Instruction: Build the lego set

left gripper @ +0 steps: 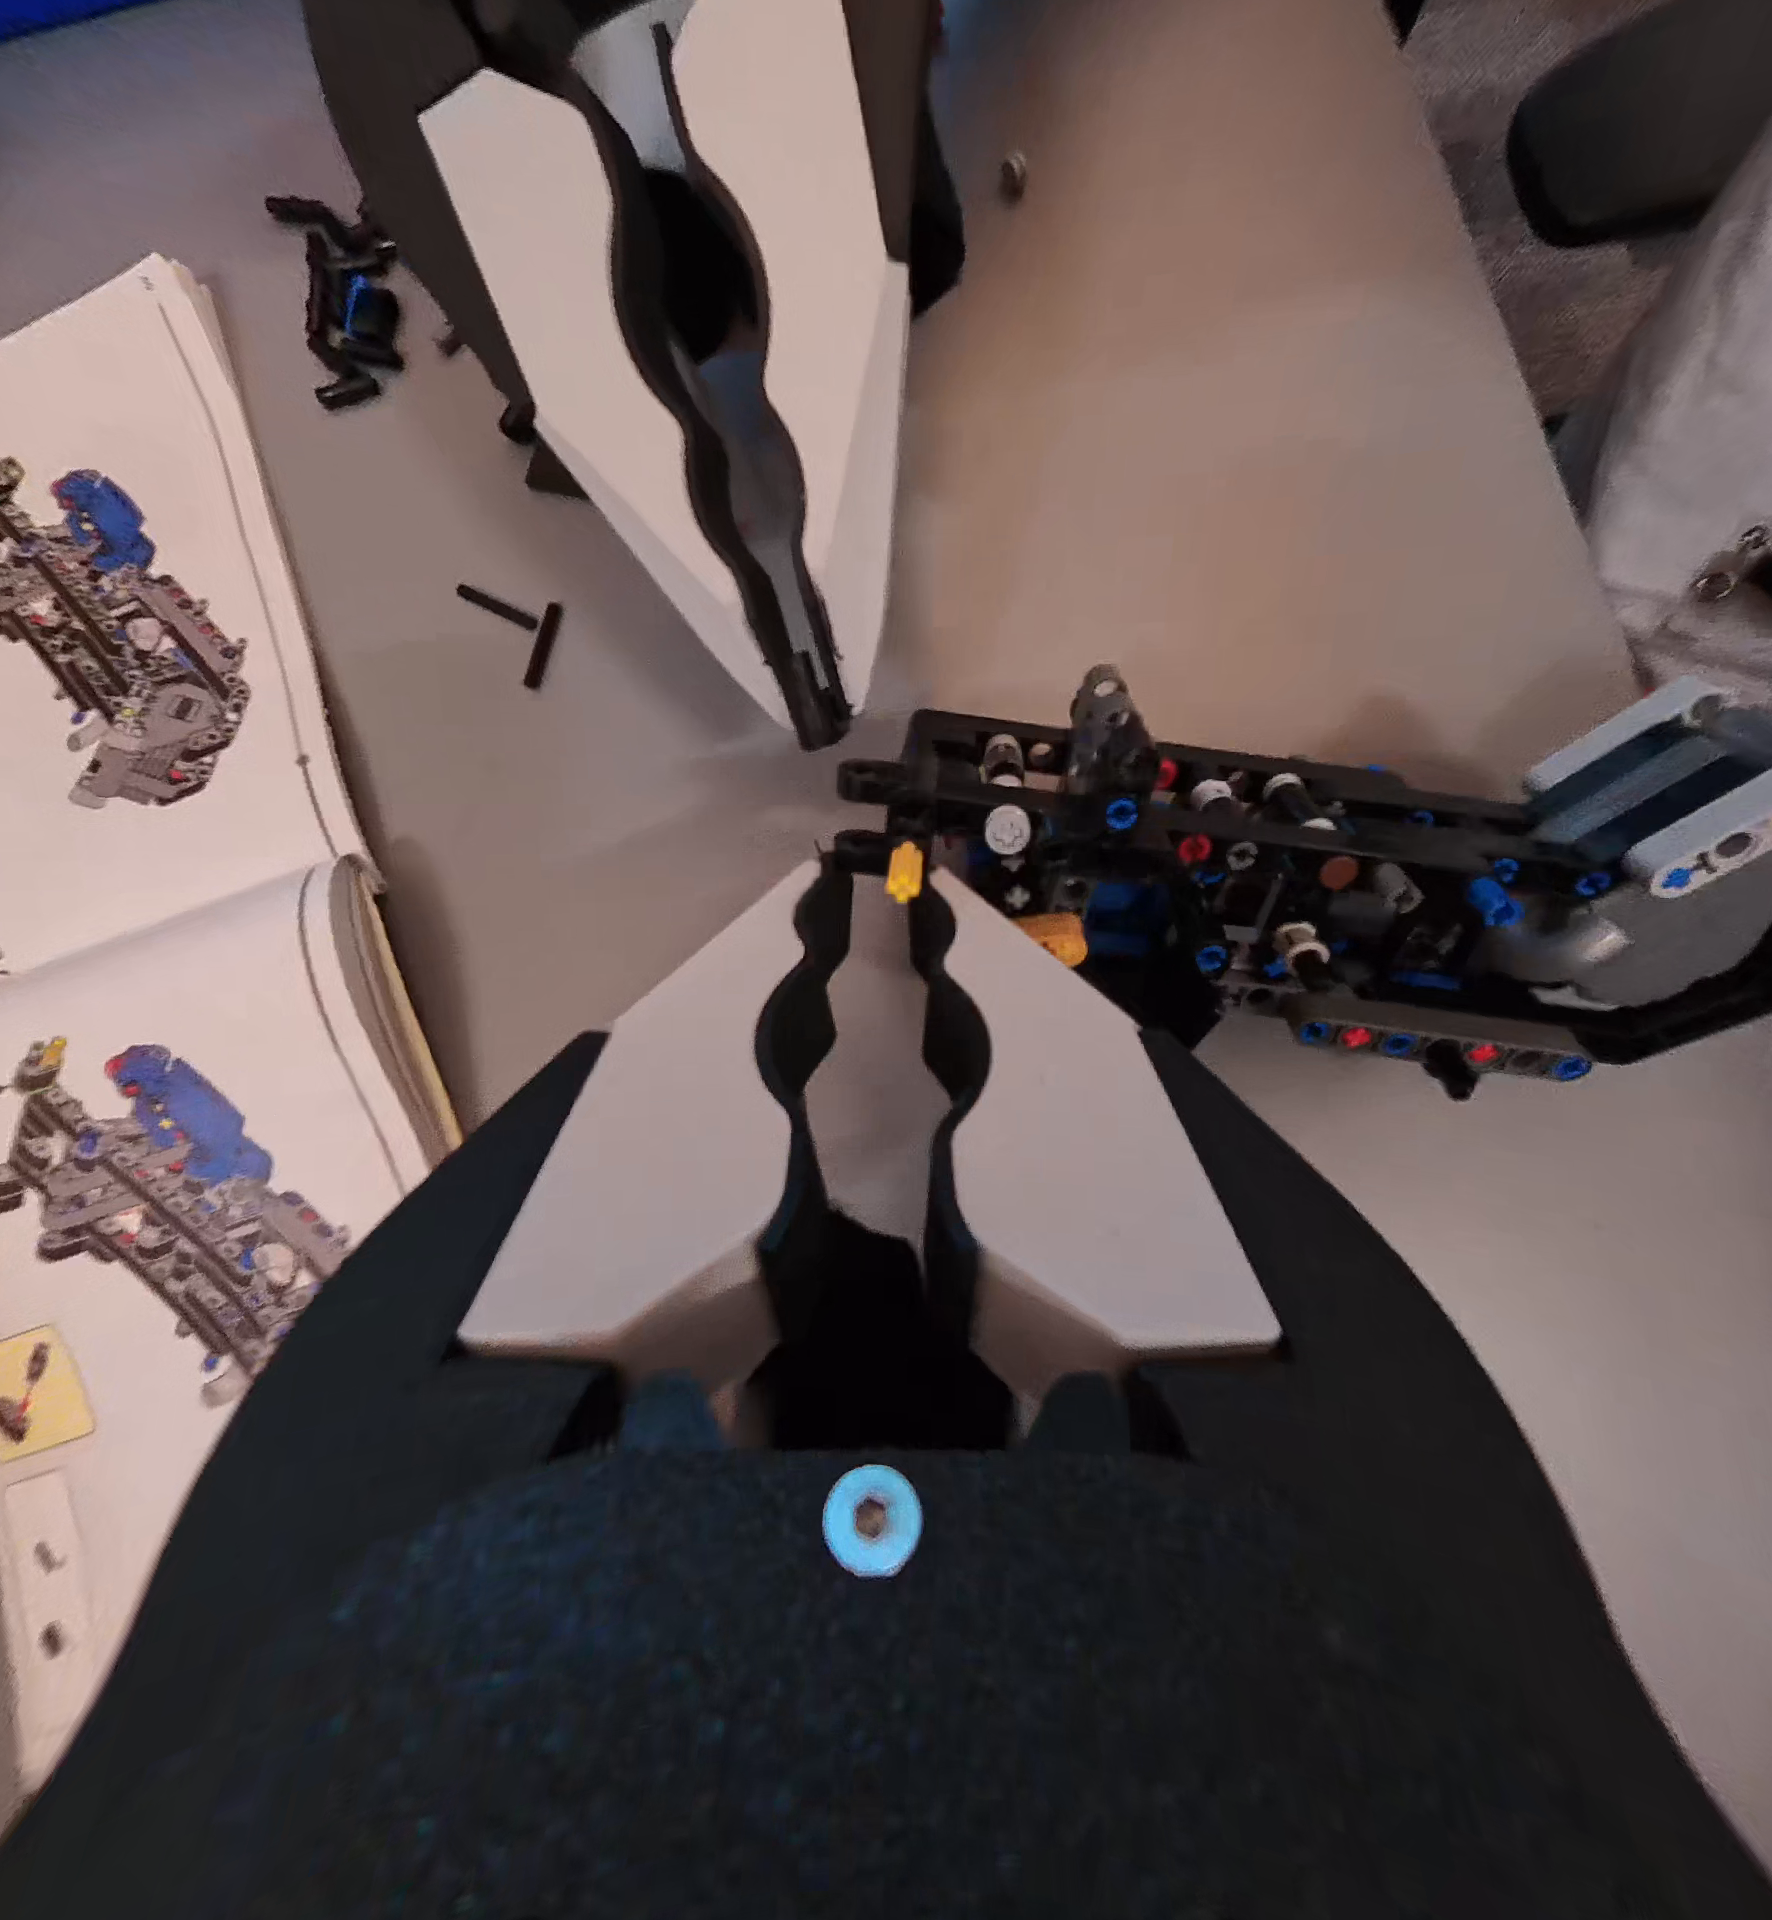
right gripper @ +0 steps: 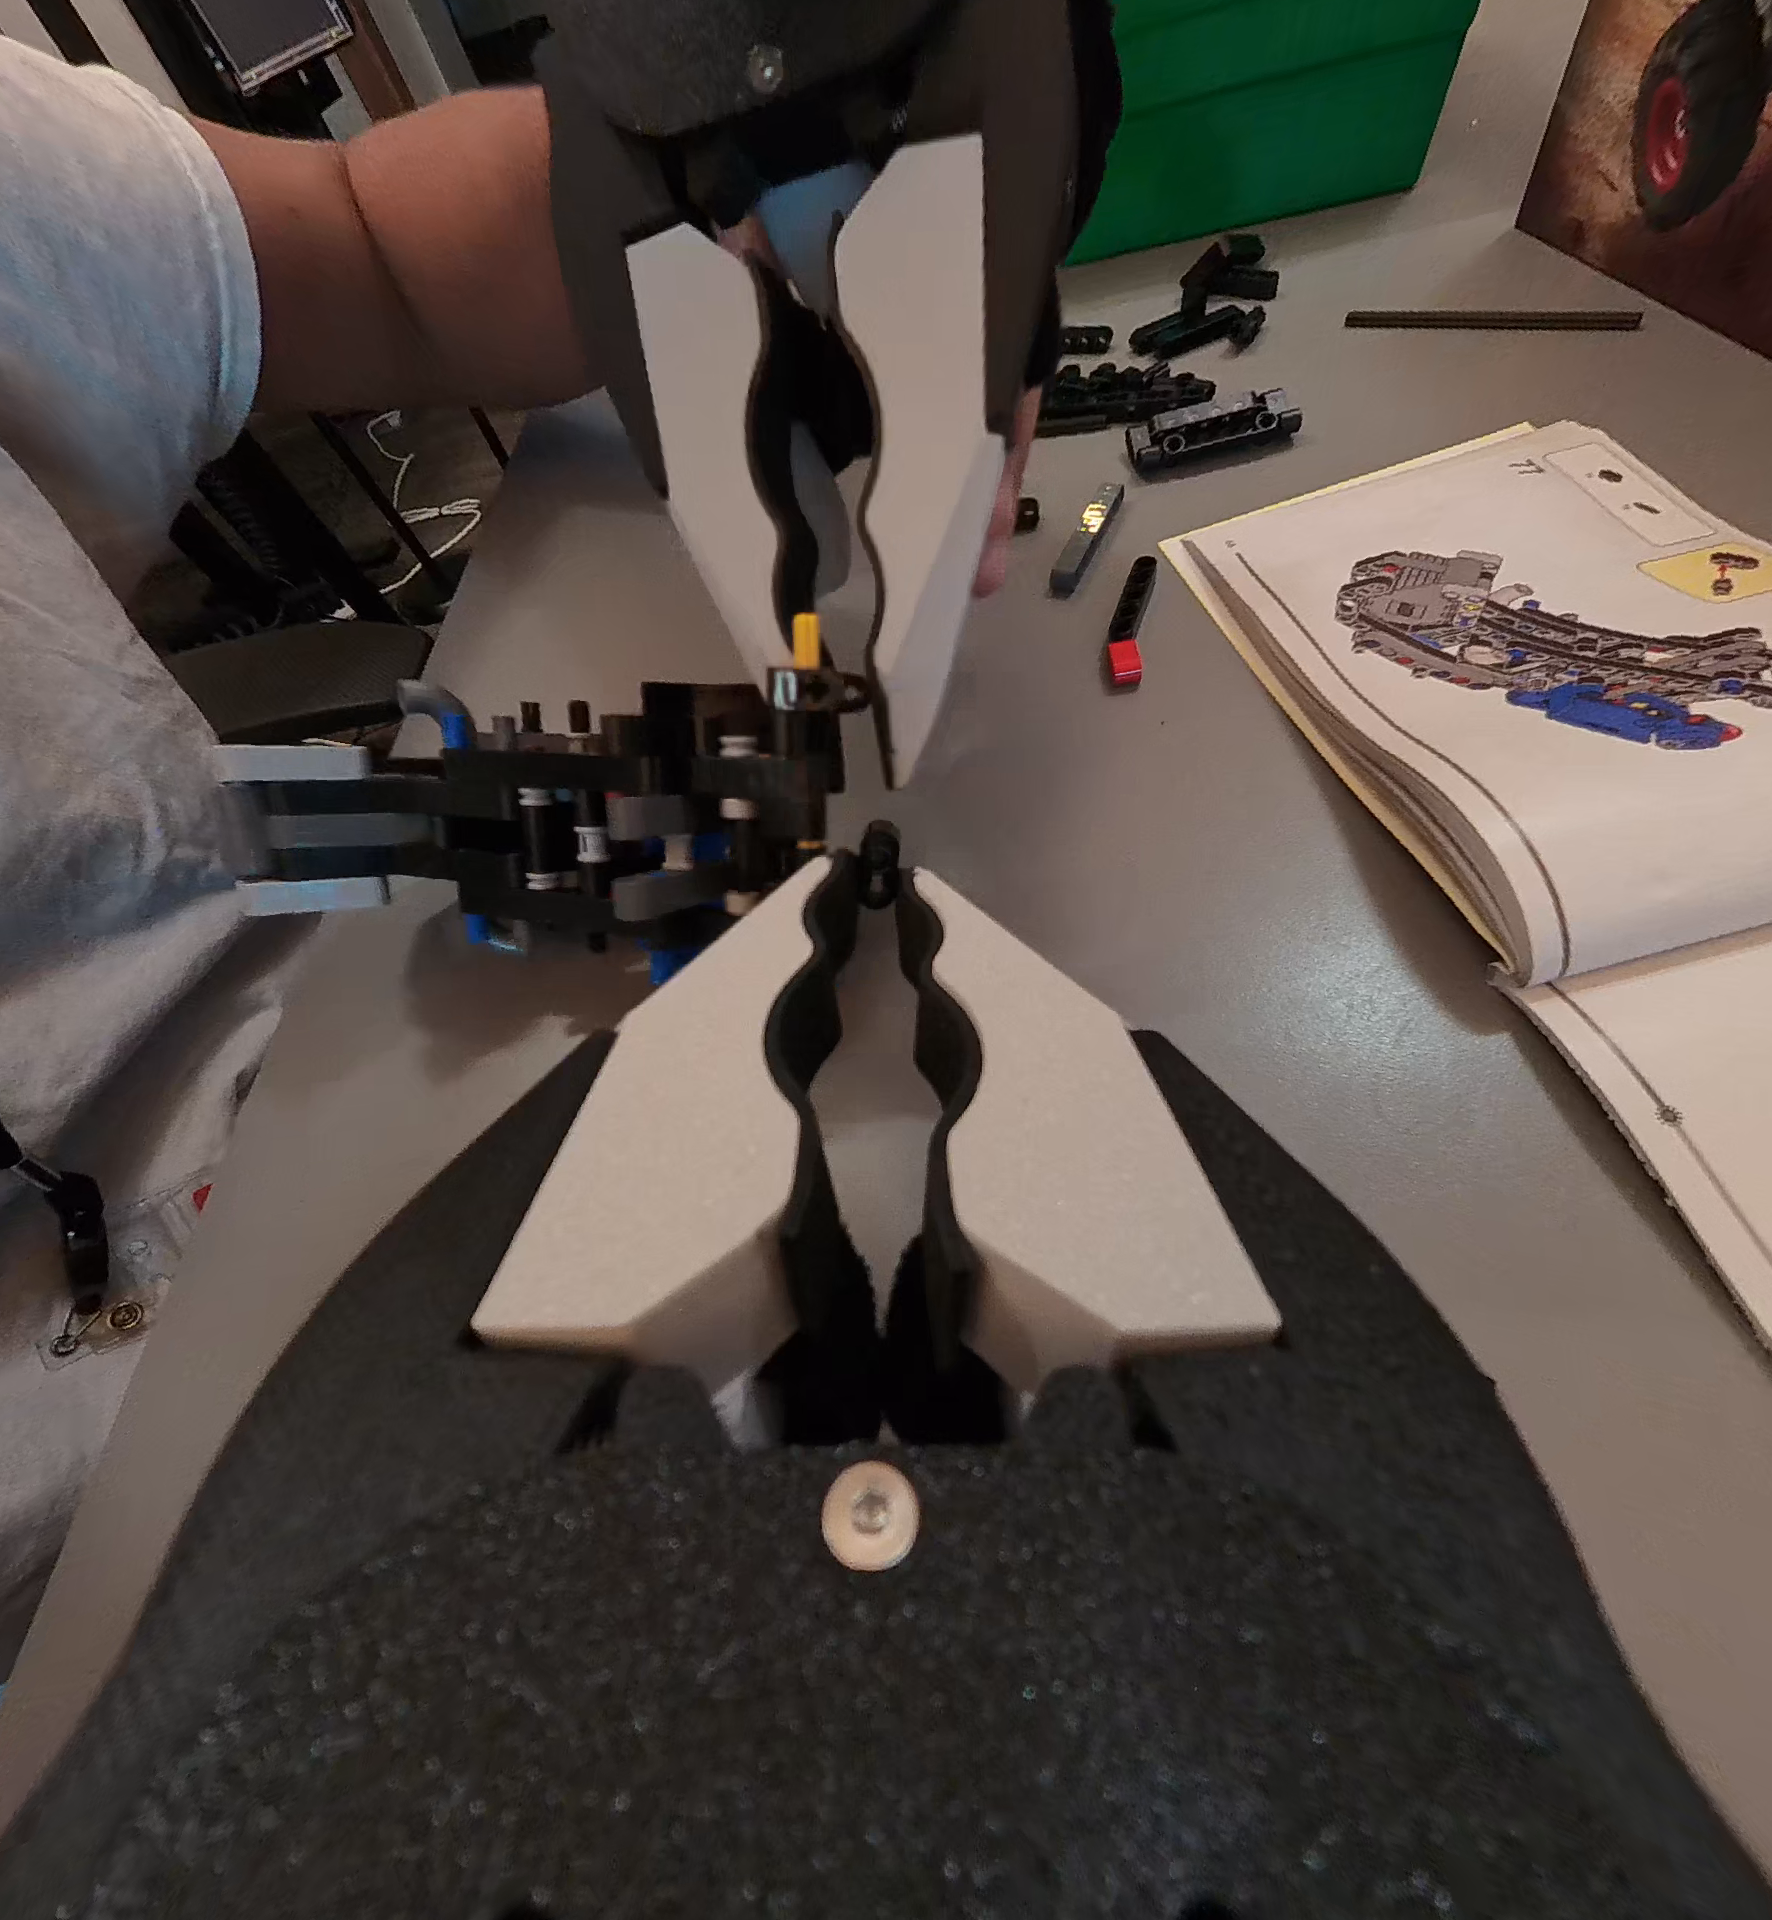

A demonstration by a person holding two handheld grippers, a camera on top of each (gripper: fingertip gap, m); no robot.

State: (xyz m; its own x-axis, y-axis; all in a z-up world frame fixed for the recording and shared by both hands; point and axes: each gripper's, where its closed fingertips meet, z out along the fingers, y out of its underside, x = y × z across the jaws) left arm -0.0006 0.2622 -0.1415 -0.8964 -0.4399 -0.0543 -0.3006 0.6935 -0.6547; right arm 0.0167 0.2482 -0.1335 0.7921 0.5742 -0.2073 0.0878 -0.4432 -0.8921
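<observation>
The partly built black, grey and blue lego model [left gripper: 1277,883] lies on the table, its grey end toward a person's shirt; it also shows in the right wrist view [right gripper: 633,821]. My left gripper [left gripper: 874,878] is shut on a yellow pin [left gripper: 903,871] that sticks out of a black connector at the model's near end; the pin shows in the right wrist view [right gripper: 806,636] too. My right gripper [right gripper: 874,868] is shut on a small black piece [right gripper: 877,847], just beside that end of the model. The two gripper tips nearly meet.
An open instruction booklet [left gripper: 134,727] [right gripper: 1536,727] lies on the table. Loose black pieces [right gripper: 1173,384], a black beam with a red end [right gripper: 1131,623] and two black axles [left gripper: 518,634] lie around. A green bin [right gripper: 1266,104] stands behind. A person's arm [right gripper: 425,249] is close. The grippers are tip to tip, or close to it.
</observation>
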